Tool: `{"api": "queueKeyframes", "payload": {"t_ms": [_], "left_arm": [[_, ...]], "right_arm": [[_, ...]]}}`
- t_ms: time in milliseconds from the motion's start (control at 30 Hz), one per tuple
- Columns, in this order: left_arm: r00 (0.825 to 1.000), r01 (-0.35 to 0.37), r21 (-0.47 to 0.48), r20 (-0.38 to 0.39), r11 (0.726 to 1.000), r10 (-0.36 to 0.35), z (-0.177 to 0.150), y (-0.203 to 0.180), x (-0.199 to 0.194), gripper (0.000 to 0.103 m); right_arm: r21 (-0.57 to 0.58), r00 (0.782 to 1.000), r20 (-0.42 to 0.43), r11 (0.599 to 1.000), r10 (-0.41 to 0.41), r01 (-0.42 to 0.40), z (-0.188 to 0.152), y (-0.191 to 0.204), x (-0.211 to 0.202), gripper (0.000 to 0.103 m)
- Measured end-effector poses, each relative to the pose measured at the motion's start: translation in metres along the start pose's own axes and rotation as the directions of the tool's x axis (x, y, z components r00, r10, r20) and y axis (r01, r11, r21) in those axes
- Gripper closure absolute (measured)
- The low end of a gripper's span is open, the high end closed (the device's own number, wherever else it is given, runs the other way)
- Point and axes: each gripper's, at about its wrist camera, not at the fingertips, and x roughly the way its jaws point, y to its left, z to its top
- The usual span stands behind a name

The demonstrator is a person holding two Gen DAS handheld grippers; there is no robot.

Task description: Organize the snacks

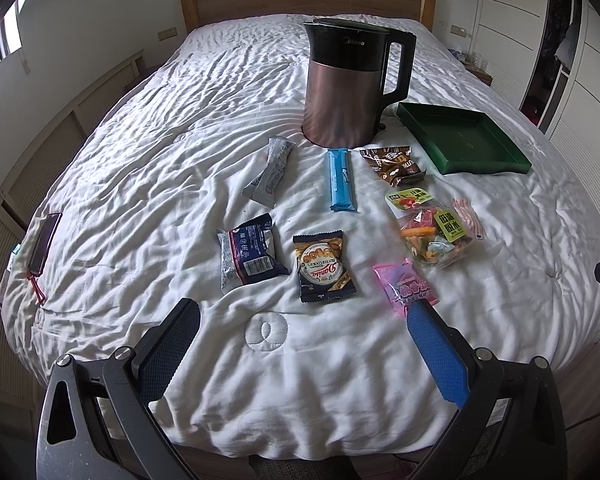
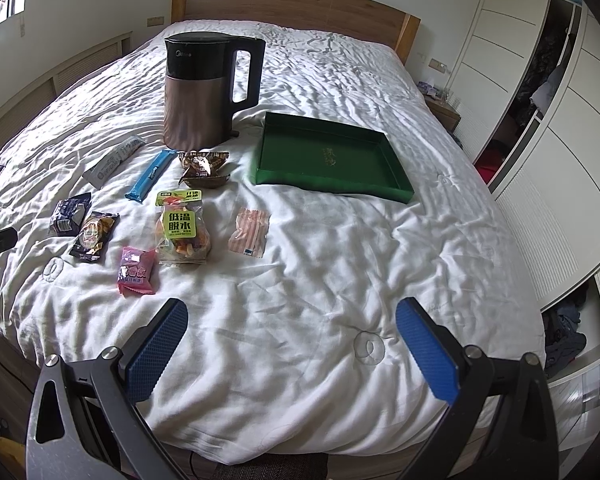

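On a wide bed under a rumpled white quilt (image 2: 340, 280): one copper-and-black electric kettle (image 1: 350, 84), upright, handle to the right. Just right of it, one shallow dark green cardboard tray (image 2: 392, 192), holding nothing.

Snacks, all loose on the quilt, none in the tray:
- long grey-white wrapped bar (image 1: 269, 172), left of the kettle's base;
- long light-blue wrapped bar (image 1: 342, 180), in front of the kettle;
- brown crinkled sweet packet (image 1: 394, 164), between blue bar and tray;
- clear bag of mixed dried vegetable crisps with green label (image 2: 182, 230);
- small pale packet with pink stripes (image 2: 249, 232), just right of the crisps;
- dark blue and silver foil pouch (image 1: 250, 258);
- dark butter-cookie packet with round picture (image 1: 324, 266), beside that pouch;
- small pink packet (image 2: 137, 270), nearest the foot of the bed.

Left gripper (image 1: 304, 344): fingers spread wide, nothing between them, hovering over the near quilt; pink packet just beyond its right finger.

Right gripper (image 2: 292, 344): likewise spread wide, holding nothing, above bare quilt, well apart from the tray.

Dark phone (image 1: 44, 242) at the left bed edge.
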Motion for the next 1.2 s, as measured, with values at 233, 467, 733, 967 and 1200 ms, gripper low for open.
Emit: {"api": "queueKeyframes", "payload": {"t_ms": [233,467,733,967,1200], "left_arm": [[1.000,-0.004,-0.004,-0.004,1.000,0.004,-0.001,0.008,0.005,0.001],[1.000,-0.001,-0.006,-0.005,1.000,0.001,-0.001,0.010,0.006,0.001],[1.000,-0.004,-0.004,-0.005,1.000,0.004,-0.002,0.009,0.006,0.001],[1.000,-0.002,-0.010,-0.007,1.000,0.002,-0.005,0.014,0.006,0.001],[1.000,-0.005,-0.009,-0.013,1.000,0.004,-0.006,0.015,0.008,0.001]], "right_arm": [[0.000,1.000,-0.001,1.000,0.002,-0.002,0.000,0.000,0.000,0.000],[0.001,1.000,-0.002,1.000,0.001,-0.001,0.000,0.000,0.000,0.000],[0.001,1.000,-0.004,1.000,0.002,-0.002,-0.001,0.000,0.001,0.000],[0.001,1.000,-0.004,1.000,0.002,-0.002,-0.001,0.000,0.002,0.000],[0.000,1.000,-0.005,1.000,0.002,-0.002,-0.001,0.000,0.003,0.000]]}}
